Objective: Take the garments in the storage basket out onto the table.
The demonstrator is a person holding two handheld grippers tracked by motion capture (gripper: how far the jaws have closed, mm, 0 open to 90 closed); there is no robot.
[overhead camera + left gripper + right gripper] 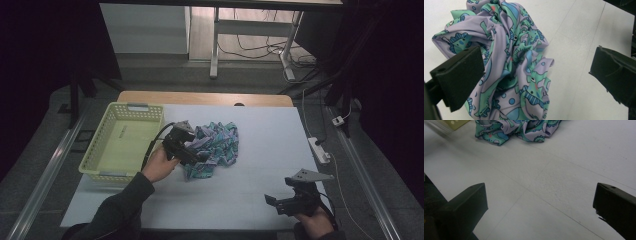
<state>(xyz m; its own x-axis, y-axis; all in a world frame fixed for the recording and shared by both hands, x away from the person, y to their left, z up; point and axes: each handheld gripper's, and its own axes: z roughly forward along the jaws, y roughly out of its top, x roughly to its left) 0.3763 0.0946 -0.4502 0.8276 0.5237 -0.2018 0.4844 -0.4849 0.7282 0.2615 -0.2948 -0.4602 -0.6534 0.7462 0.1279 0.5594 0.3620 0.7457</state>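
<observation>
Crumpled patterned cloth (216, 145) lies in a loose heap near the middle of the high view, on the white table cover (270, 145), just right of a pale yellow plastic basket (100, 160) that sits at the left of the frame. The left gripper (197, 155) is at the cloth's left edge, held by a hand (160, 165) coming up from the lower left. In the left gripper view its jaws stand wide apart: one black pad at the lower left overlaps the fabric (511, 57), though whether it touches cannot be told, while the other at the right edge is over bare cover, clear of the cloth. Nothing is clamped between them.

The fabric is lilac with teal, green and blue cartoon figures and dots, bunched into deep folds, with one lobe reaching toward the upper left of that view.

The right gripper (280, 202) is at the lower right of the high view, well apart from the cloth. In the right gripper view its jaws are spread wide over bare white cover, holding nothing, with the cloth (521, 128) at the top edge.
</observation>
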